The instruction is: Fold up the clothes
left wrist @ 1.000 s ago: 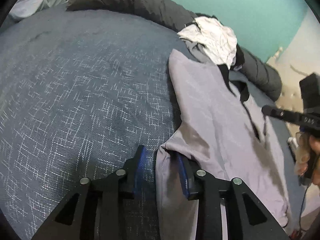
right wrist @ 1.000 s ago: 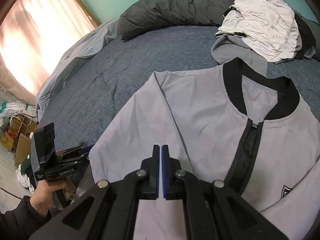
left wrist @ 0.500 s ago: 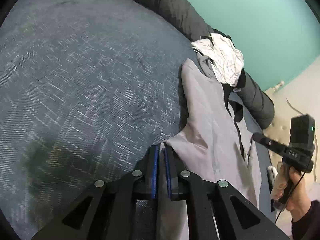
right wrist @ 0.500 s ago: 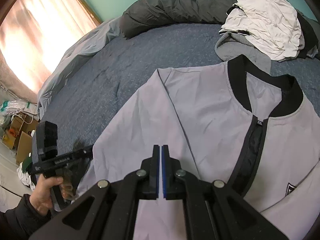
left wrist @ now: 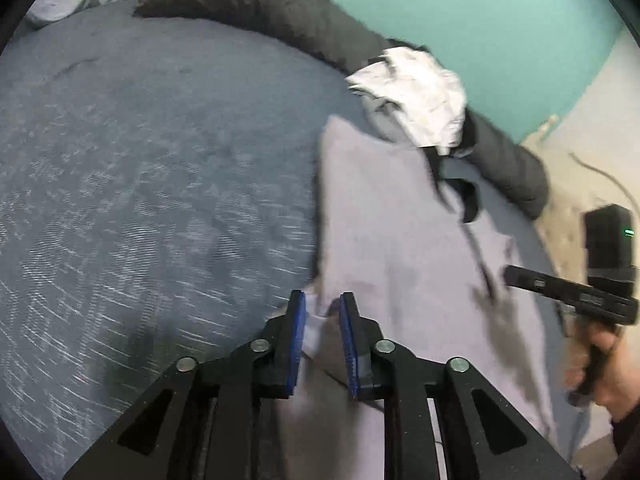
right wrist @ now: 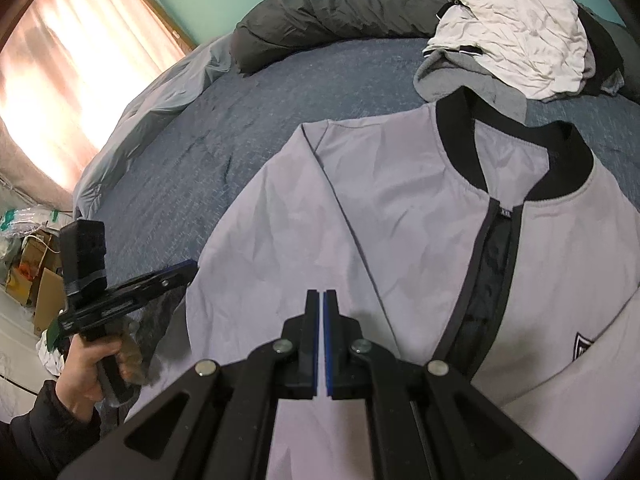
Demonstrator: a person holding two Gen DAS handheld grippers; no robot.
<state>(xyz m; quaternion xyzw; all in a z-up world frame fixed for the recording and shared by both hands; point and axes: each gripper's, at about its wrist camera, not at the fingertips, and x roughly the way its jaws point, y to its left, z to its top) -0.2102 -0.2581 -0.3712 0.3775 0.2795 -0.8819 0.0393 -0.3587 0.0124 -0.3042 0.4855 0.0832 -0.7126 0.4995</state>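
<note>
Left wrist view, left tool (left wrist: 323, 304): jaws were opening, a fold of the grey jacket (left wrist: 392, 240) between the blue pads, not visibly pinched.
Left wrist view, jacket: lay on the blue bed (left wrist: 152, 168), running from 6 toward 1 o'clock; picture blurred.
Left wrist view, right tool (left wrist: 516, 274): at 3 o'clock, over the jacket's far edge.
Right wrist view, right tool (right wrist: 321, 296): clenched on nothing, above the jacket's chest.
Right wrist view, jacket (right wrist: 400, 216): spread flat, black collar (right wrist: 516, 148) at 1 o'clock.
Right wrist view, left tool (right wrist: 188, 270): at 9 o'clock, at the sleeve edge.
Right wrist view, clothes pile (right wrist: 516, 32): at 1 o'clock, beyond the collar.
</note>
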